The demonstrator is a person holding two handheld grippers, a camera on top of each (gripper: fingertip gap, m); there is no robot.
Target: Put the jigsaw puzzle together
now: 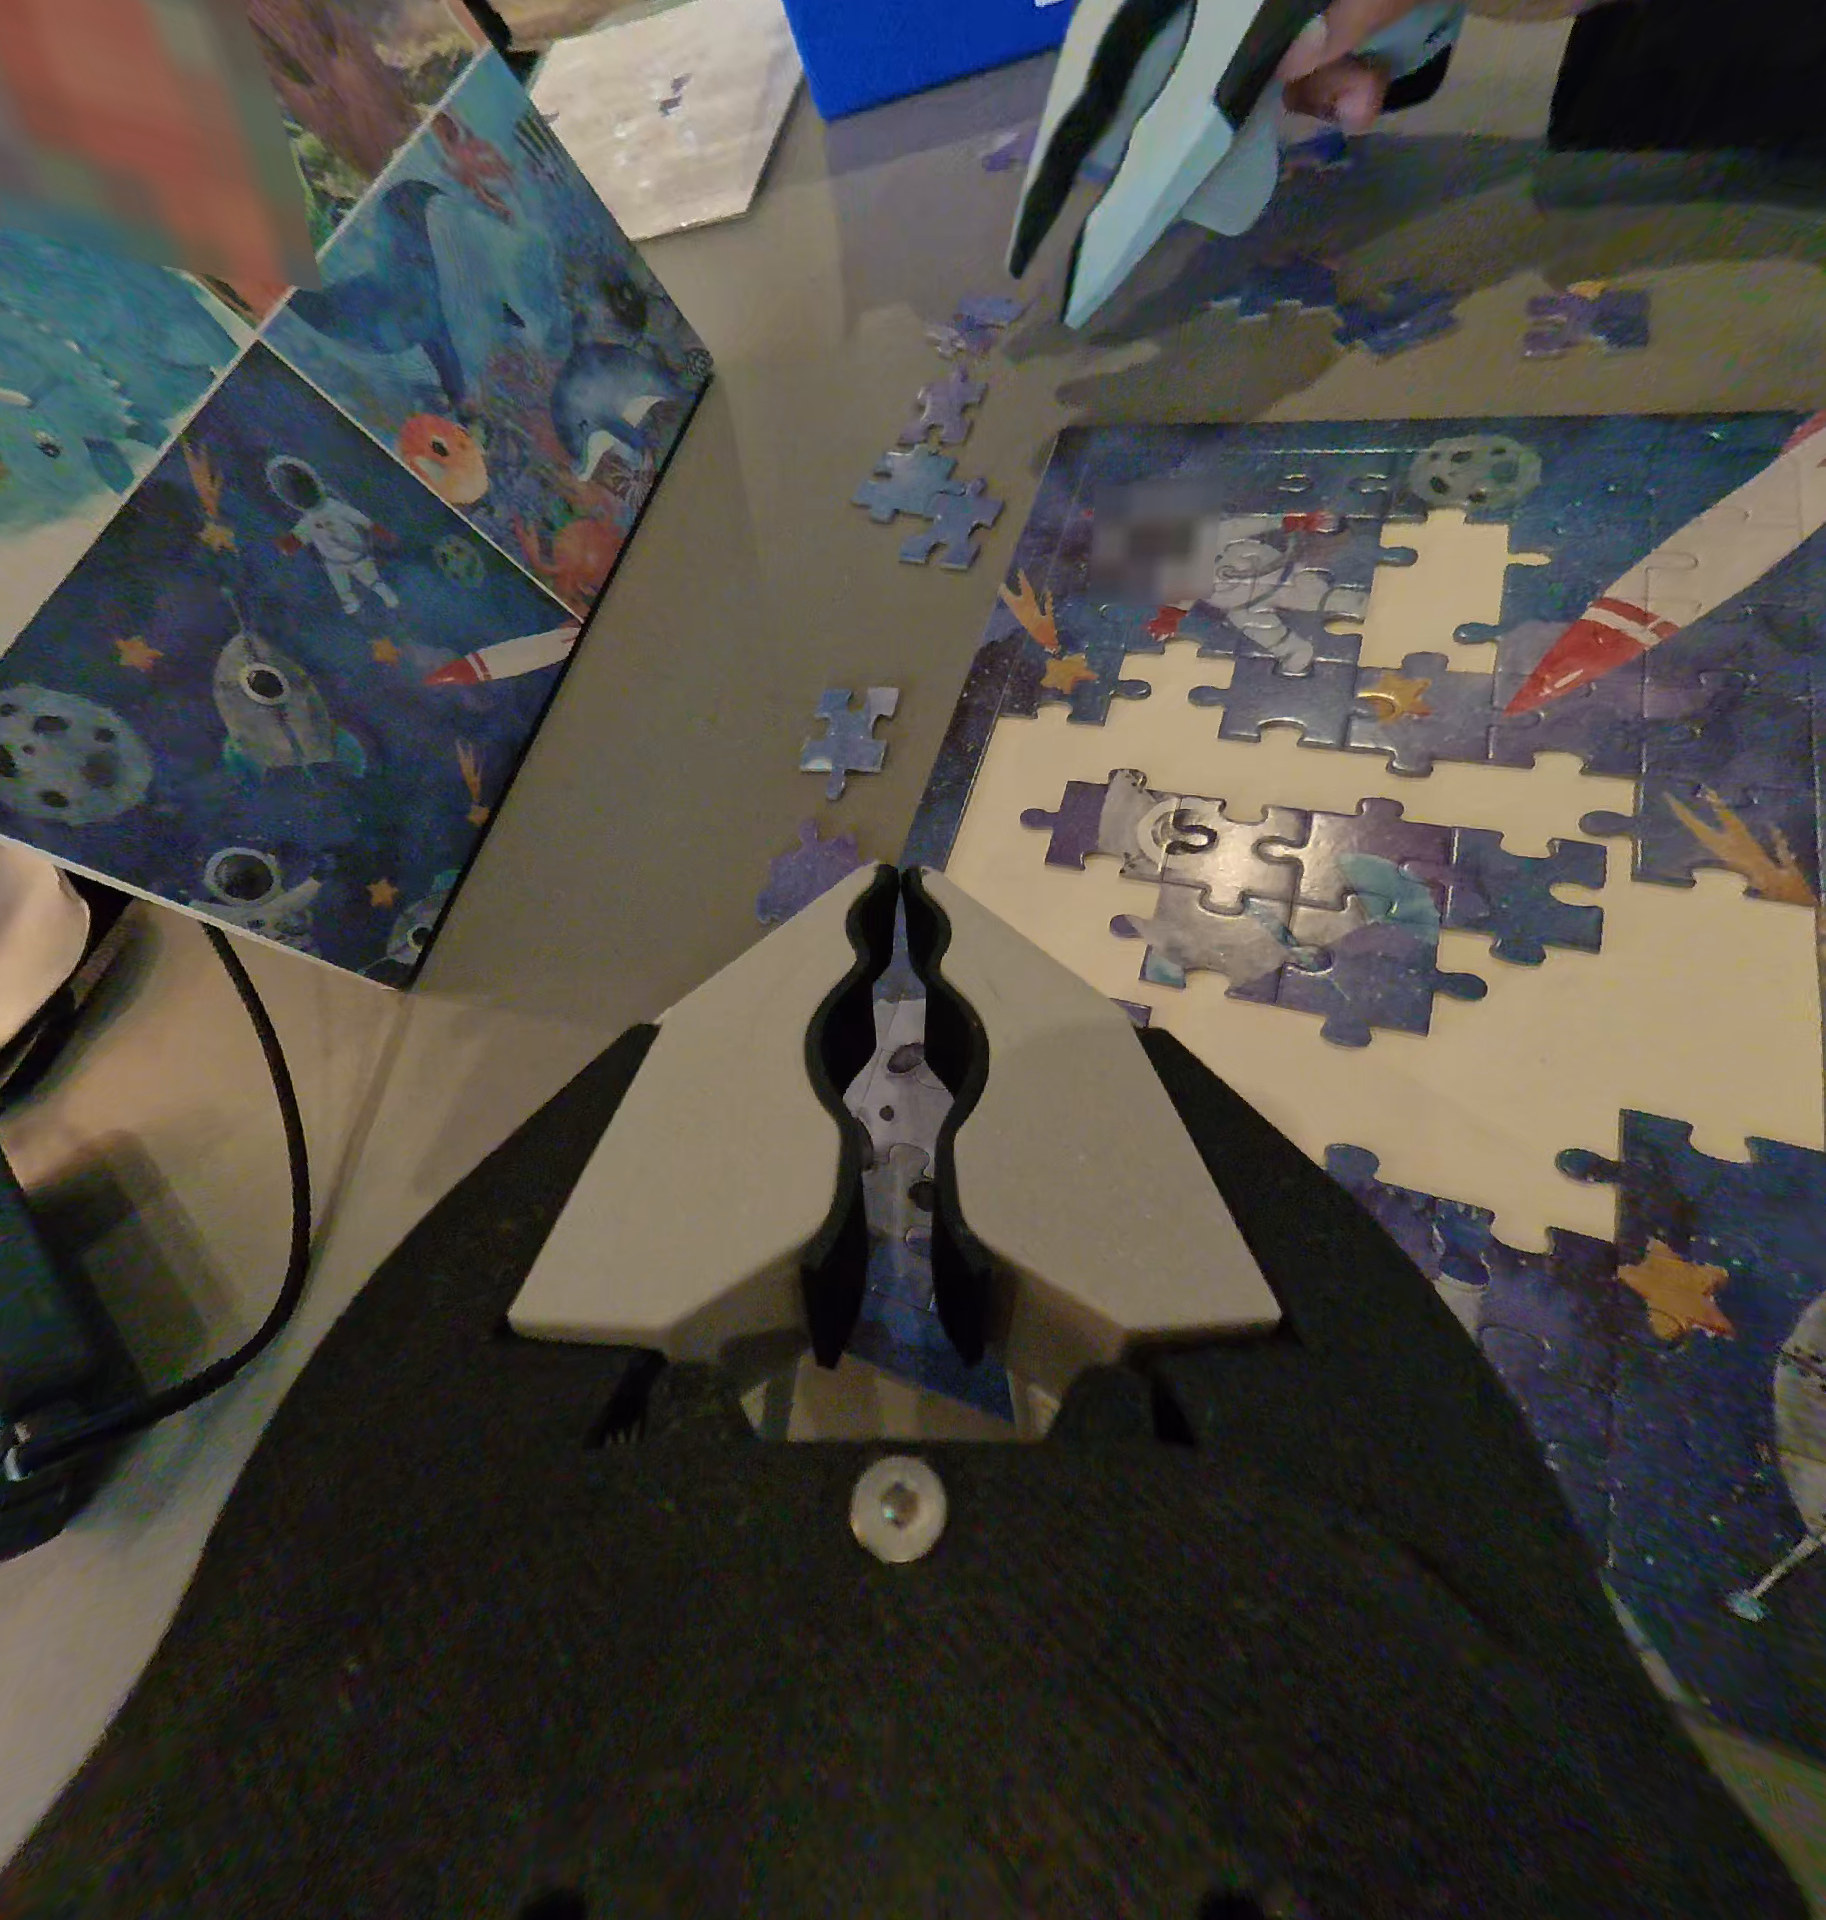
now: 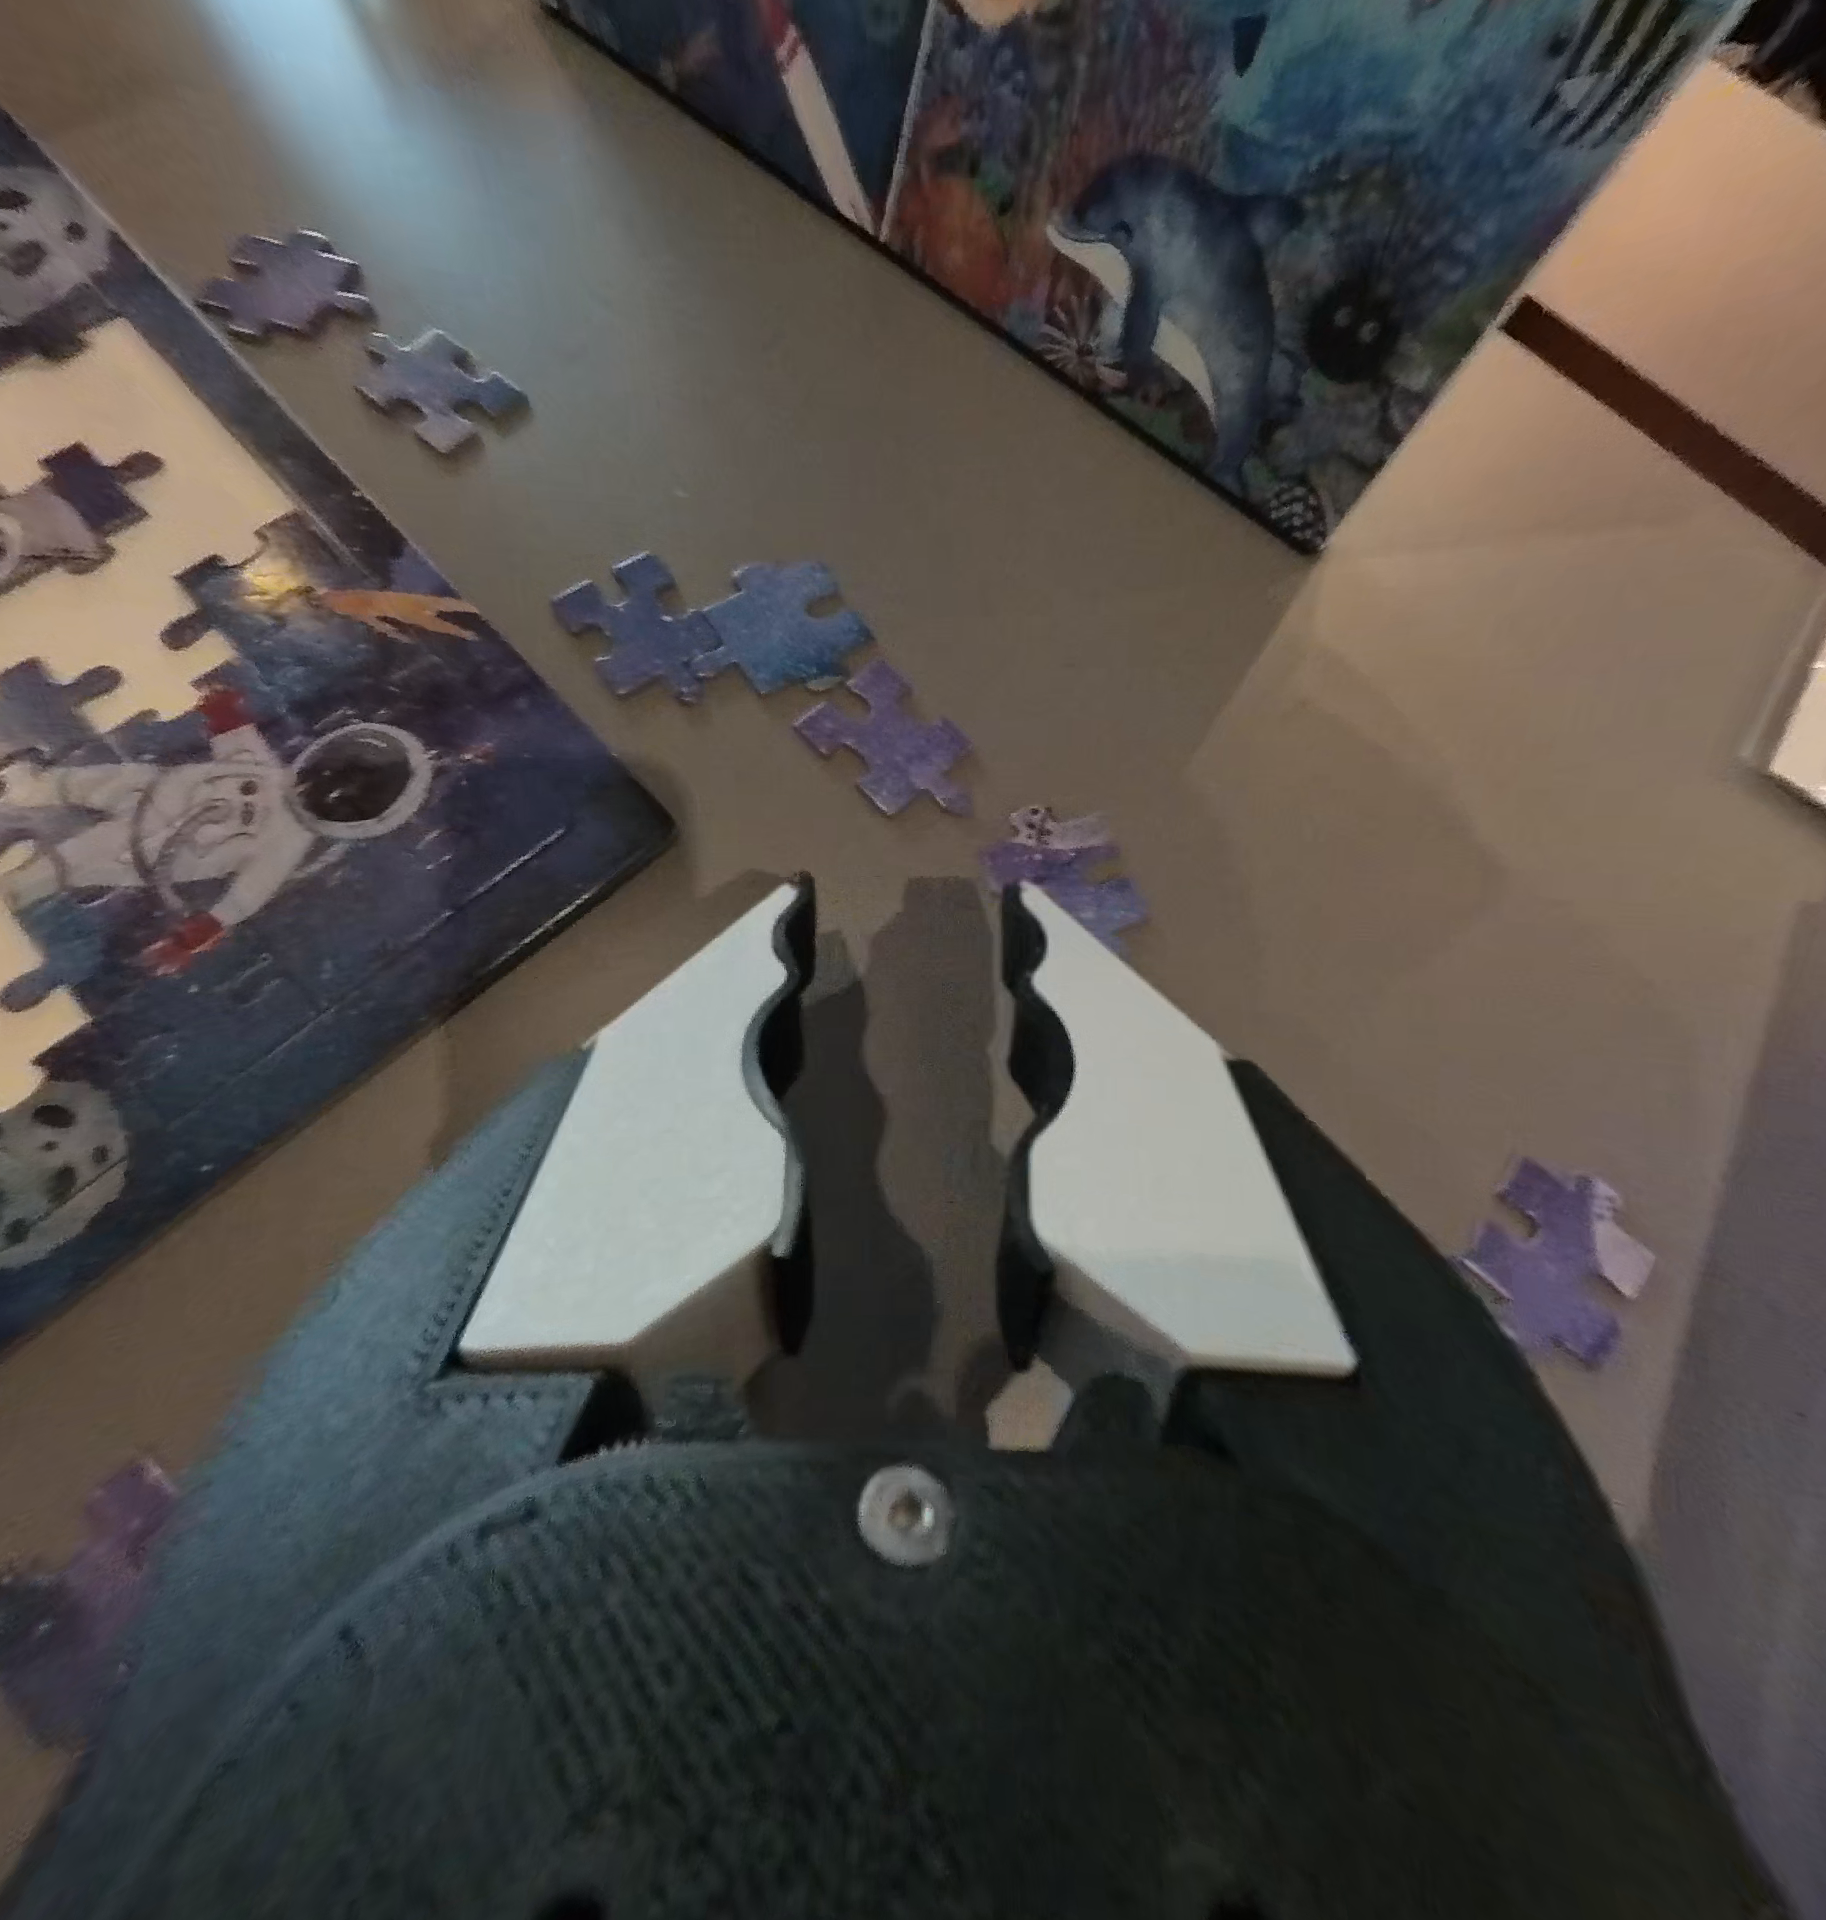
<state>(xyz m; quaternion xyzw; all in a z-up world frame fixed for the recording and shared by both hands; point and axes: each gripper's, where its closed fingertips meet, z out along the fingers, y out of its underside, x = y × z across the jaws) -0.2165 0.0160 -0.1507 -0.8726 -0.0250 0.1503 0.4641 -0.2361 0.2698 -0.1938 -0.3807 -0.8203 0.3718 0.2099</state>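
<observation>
The space jigsaw board [image 1: 1054, 748] lies on the grey table, its border and upper part joined, with a joined island of pieces [image 1: 1304, 914] on the bare cream middle. My left gripper [image 1: 901, 881] is shut and empty-looking over the board's near-left corner, next to a purple piece [image 1: 807, 871]. Loose pieces [image 1: 930, 504] lie left of the board. My right gripper [image 2: 907, 909] is open above the table beyond the board's corner [image 2: 535, 790], its right fingertip beside a purple piece [image 2: 1070, 868]. A joined blue pair [image 2: 717, 634] and a purple piece [image 2: 888, 753] lie just ahead.
The picture box [image 1: 265, 665] stands left of the board and also shows in the right wrist view [image 2: 1200, 208]. A black cable [image 1: 280, 1143] runs at lower left. A blue box [image 1: 909, 52] and a silvery sheet [image 1: 670, 125] lie at the back. More pieces [image 2: 1553, 1257] lie right. The left gripper's tips are roughly 25 cm from the right gripper's. My right gripper's tips are some 4 cm from the purple piece [image 2: 888, 753].
</observation>
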